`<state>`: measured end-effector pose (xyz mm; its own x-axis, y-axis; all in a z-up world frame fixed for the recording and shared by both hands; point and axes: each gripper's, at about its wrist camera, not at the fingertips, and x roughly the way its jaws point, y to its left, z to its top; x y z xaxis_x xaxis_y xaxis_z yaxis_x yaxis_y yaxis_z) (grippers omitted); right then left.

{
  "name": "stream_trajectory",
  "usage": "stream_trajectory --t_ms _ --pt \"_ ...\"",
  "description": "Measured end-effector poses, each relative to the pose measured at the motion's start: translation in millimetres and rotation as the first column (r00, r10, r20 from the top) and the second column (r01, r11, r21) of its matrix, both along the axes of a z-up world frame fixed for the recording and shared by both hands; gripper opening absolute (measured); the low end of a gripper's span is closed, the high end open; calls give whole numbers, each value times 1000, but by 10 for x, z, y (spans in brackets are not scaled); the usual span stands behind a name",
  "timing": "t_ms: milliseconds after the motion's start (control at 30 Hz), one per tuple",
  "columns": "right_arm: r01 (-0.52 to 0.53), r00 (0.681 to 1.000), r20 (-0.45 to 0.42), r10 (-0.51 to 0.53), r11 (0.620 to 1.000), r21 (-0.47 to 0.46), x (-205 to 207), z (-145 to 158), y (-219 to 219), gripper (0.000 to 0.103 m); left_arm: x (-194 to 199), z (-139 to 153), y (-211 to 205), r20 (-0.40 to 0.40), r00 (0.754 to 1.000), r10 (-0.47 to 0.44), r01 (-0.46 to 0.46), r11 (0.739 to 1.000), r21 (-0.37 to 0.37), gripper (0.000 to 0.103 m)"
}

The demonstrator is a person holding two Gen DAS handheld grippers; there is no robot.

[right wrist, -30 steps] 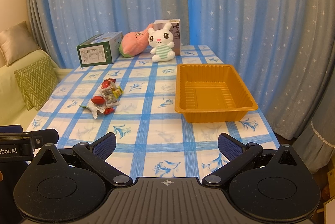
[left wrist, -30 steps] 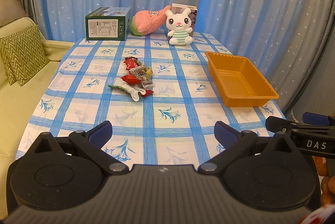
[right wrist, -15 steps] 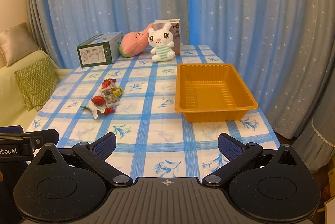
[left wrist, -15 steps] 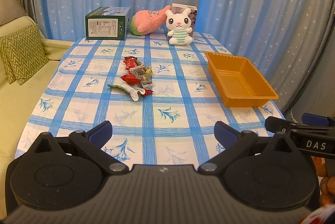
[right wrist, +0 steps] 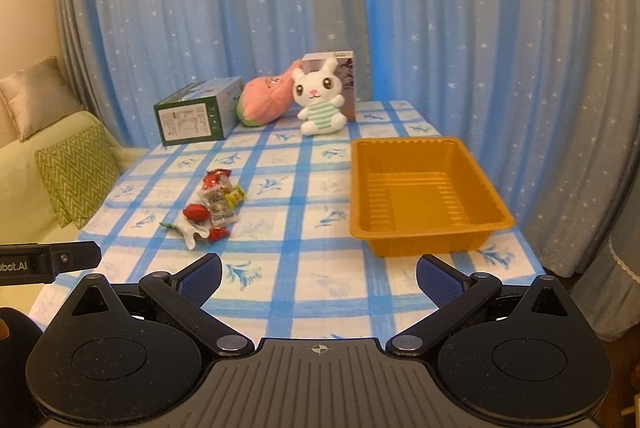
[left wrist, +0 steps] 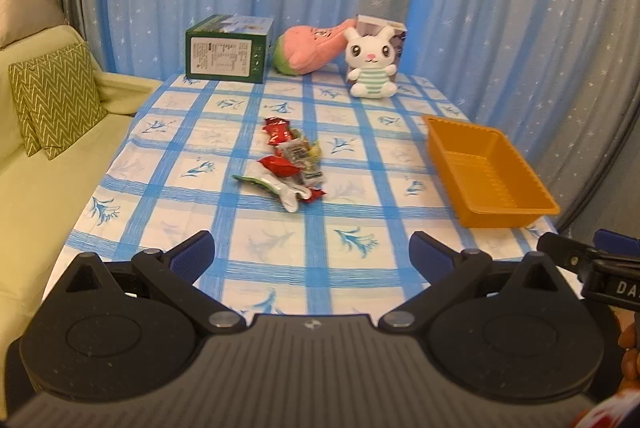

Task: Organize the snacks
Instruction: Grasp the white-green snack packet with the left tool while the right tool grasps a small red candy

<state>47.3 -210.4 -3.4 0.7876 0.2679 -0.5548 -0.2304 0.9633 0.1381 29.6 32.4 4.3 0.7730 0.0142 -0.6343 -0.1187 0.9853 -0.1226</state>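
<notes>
A small pile of wrapped snacks (left wrist: 291, 164) in red, white, green and yellow lies mid-table on the blue checked cloth; it also shows in the right wrist view (right wrist: 212, 206). An empty orange plastic tray (left wrist: 486, 174) stands to the right of the pile, seen closer in the right wrist view (right wrist: 420, 196). My left gripper (left wrist: 312, 256) is open and empty above the table's near edge, well short of the snacks. My right gripper (right wrist: 319, 278) is open and empty, short of the tray's near rim.
At the table's far end stand a green box (left wrist: 229, 49), a pink plush (left wrist: 310, 50), a white bunny plush (left wrist: 372, 66) and a small carton behind it. A sofa with a green zigzag cushion (left wrist: 52, 96) lies left. Blue curtains hang behind.
Both grippers have risen and edged forward slightly, so the table sits lower in both views. Nothing on the table has moved.
</notes>
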Motion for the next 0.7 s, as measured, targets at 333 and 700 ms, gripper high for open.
stream_trajectory --t_ms 333,700 --pt "-68 998 -20 67 998 -16 563 -341 312 102 686 -378 395 -39 998 42 -42 999 19 97" --pt "-209 977 -56 205 976 -61 1380 -866 741 102 1711 -1015 709 -101 991 85 -92 993 -71 88"
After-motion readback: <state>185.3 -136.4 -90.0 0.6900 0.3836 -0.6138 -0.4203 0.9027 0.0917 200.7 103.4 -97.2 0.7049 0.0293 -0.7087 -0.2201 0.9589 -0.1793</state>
